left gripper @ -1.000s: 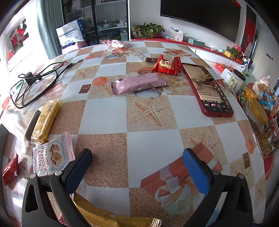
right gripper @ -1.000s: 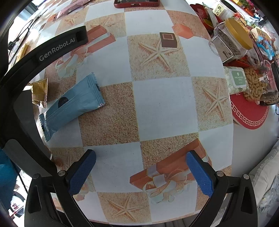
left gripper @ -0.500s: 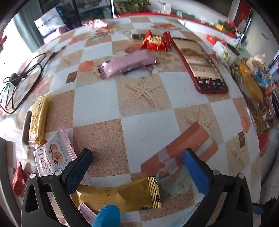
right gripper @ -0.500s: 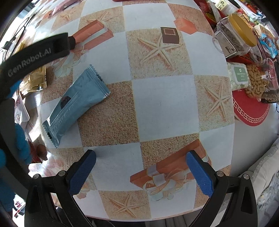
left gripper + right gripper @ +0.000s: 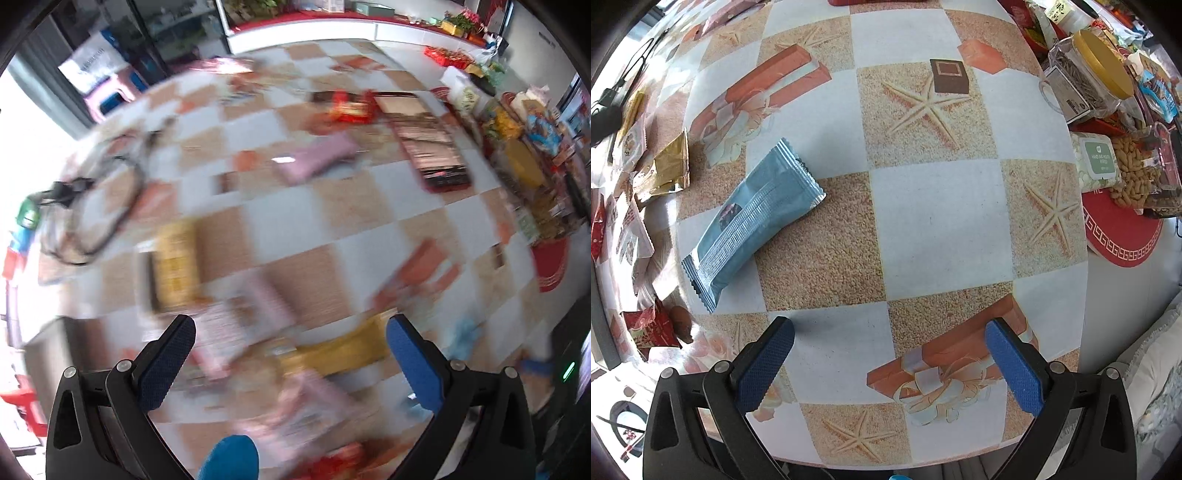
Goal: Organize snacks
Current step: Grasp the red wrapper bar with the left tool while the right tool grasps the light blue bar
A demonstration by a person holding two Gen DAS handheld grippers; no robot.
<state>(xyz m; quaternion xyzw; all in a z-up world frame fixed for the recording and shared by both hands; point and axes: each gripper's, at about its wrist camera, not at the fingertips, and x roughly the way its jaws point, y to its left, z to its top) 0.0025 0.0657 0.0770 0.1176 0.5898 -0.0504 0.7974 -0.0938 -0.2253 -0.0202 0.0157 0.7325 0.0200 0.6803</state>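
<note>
Your left hand-held gripper point(image 5: 290, 354) has swung back toward the table's left edge (view blurred), open, empty. Right hand-held gripper point(image 5: 888, 356) open, empty; blue bar point(image 5: 753, 218) now lies nearer it, untouched. Grasp it next.

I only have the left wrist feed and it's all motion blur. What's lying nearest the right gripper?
Observer: A blue snack packet, flat on the table, ahead and left of the open right gripper.
Operator: Anything gripped there?
Observer: No, nothing sits between its fingers.
Operator: What's on its far right?
Observer: A yellow-lidded jar beside a pile of peanuts.
</note>
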